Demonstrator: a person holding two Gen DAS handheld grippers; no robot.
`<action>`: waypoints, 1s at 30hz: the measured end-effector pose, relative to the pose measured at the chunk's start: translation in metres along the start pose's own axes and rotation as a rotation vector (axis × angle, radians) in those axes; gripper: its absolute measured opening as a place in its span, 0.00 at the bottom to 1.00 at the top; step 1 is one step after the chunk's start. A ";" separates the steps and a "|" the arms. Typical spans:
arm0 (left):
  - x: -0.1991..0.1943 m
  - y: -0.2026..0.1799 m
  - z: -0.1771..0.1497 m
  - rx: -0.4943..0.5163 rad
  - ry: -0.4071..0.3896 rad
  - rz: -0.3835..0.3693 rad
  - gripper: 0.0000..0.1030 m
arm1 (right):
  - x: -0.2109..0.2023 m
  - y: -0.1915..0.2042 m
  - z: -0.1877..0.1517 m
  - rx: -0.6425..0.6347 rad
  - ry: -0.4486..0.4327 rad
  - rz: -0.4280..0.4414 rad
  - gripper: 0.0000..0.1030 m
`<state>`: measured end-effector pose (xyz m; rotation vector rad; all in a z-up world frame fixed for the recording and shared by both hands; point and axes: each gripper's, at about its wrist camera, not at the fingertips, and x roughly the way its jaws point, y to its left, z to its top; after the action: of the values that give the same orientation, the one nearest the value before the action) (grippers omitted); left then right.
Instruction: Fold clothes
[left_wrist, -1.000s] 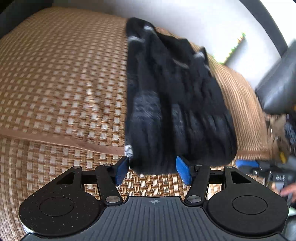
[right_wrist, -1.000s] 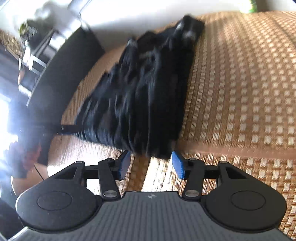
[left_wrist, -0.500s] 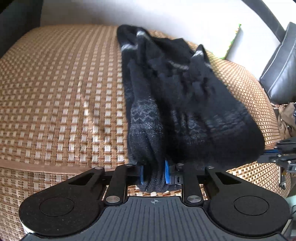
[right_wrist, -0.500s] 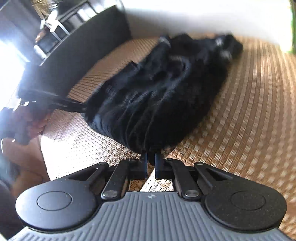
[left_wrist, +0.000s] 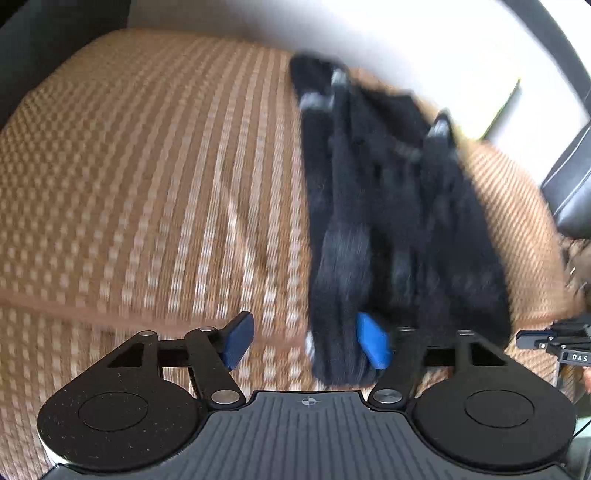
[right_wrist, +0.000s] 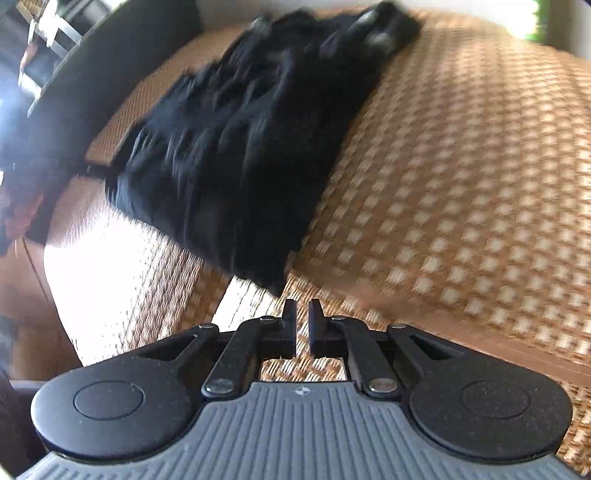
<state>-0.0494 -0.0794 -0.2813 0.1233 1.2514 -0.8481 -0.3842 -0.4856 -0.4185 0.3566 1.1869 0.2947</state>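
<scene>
Left gripper (left_wrist: 308, 341): jaws just opened wide, garment (left_wrist: 399, 229) hem against right pad, unpinched. Garment: black, soft, limp knit, lengthwise on woven mat (left_wrist: 147, 184); best taken at near hem corners. Right gripper (right_wrist: 302, 321): fingers nearly together, empty, just short of hem

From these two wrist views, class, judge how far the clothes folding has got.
Done: the black garment lies in a long narrow bundle on the woven mat. In hand: nothing; the left gripper has just opened beside its near end, and the right gripper is shut, empty. Left: probably folding the bundle shorter.
</scene>
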 end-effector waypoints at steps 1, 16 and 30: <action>-0.005 -0.001 0.011 -0.012 -0.035 -0.015 0.73 | -0.009 -0.003 0.004 0.025 -0.035 0.016 0.11; 0.132 -0.028 0.240 0.066 -0.162 0.127 0.77 | 0.054 -0.088 0.233 0.169 -0.363 0.047 0.54; 0.208 -0.046 0.258 0.284 -0.040 0.127 0.78 | 0.139 -0.113 0.300 0.114 -0.234 0.026 0.63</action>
<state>0.1365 -0.3477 -0.3548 0.4077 1.0687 -0.9090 -0.0508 -0.5667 -0.4842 0.4931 0.9715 0.2015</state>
